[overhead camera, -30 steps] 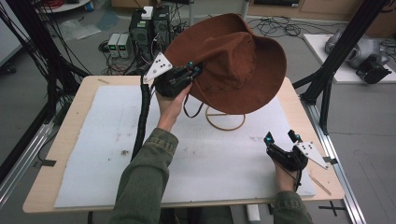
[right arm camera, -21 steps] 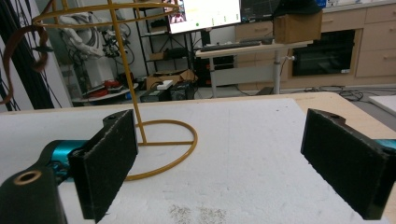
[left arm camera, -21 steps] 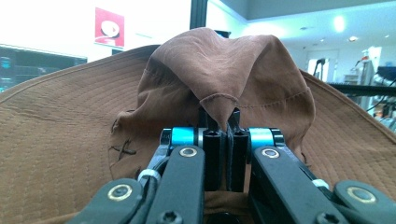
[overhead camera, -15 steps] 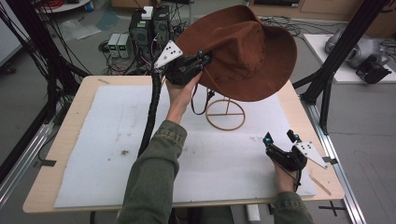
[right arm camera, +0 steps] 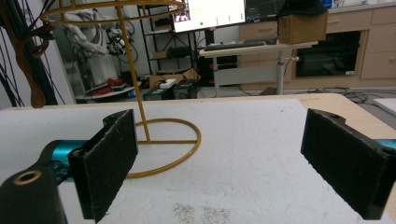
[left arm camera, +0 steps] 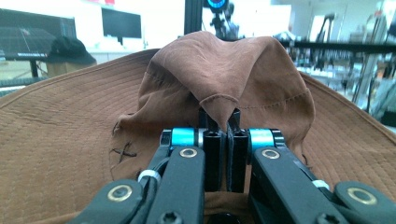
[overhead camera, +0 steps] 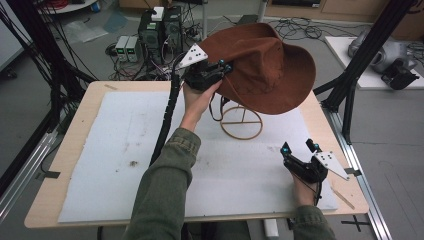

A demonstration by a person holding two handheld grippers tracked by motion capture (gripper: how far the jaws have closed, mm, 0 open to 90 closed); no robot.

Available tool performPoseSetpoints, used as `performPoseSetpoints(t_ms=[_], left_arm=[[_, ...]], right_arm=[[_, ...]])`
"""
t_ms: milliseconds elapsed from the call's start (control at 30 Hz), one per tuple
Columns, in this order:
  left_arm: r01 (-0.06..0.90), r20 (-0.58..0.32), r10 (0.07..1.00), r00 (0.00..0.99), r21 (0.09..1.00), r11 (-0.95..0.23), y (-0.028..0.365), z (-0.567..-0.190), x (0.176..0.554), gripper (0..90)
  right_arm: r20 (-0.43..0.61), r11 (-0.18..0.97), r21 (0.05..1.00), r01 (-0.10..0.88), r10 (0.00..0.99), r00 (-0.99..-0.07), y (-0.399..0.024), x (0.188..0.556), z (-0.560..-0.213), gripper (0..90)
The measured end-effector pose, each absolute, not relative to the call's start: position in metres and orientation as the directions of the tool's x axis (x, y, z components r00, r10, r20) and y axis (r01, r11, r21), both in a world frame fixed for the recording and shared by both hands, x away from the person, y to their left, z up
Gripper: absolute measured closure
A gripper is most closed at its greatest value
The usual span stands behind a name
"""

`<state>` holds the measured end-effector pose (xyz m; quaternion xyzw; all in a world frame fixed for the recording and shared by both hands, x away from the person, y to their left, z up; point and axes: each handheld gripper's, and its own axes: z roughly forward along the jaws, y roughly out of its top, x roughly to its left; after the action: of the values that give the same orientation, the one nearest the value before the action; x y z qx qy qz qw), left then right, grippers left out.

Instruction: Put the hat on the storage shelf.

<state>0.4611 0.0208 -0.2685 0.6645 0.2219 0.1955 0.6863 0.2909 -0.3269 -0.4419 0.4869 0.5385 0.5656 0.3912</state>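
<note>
The left gripper point(overhead camera: 220, 70) has its jaws pinched tight on a fold of the brown hat point(overhead camera: 260, 65), and the left gripper view shows soft suede-like cloth bunched between the black pads, stitched seams running across the wide brim. The hat hangs in the air above the gold wire stand point(overhead camera: 242, 120), tilted, its crown leaning off to the far right of the stand's upright stem and its brim overhanging the ring base. That's the relation to watch: the stand's top ring sits below and a little nearer than the hat's hollow, so, as I read it, the hat wants to come down and back over that ring to seat. The left hand is the one at the stand; the right gripper point(overhead camera: 299, 151) rests on the white foam mat point(overhead camera: 100, 160), well apart from the stand on its near right side, jaws spread wide with nothing between them, rough black pads point(right arm camera: 109, 163) facing the thin, round yellow wire base. The stand looks light and springy; a clumsy drop could tip it.
</note>
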Motion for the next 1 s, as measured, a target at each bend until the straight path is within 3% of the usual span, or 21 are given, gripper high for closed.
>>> performPoseSetpoints(t_ms=[1000], left_arm=[[0.111, -0.039, 0.543, 0.839, 0.989, -0.100, 0.011, -0.280, 0.464, 85.3]], right_arm=[[0.119, -0.104, 0.991, 0.080, 0.967, -0.227, -0.324, 0.290, -0.442, 10.2]])
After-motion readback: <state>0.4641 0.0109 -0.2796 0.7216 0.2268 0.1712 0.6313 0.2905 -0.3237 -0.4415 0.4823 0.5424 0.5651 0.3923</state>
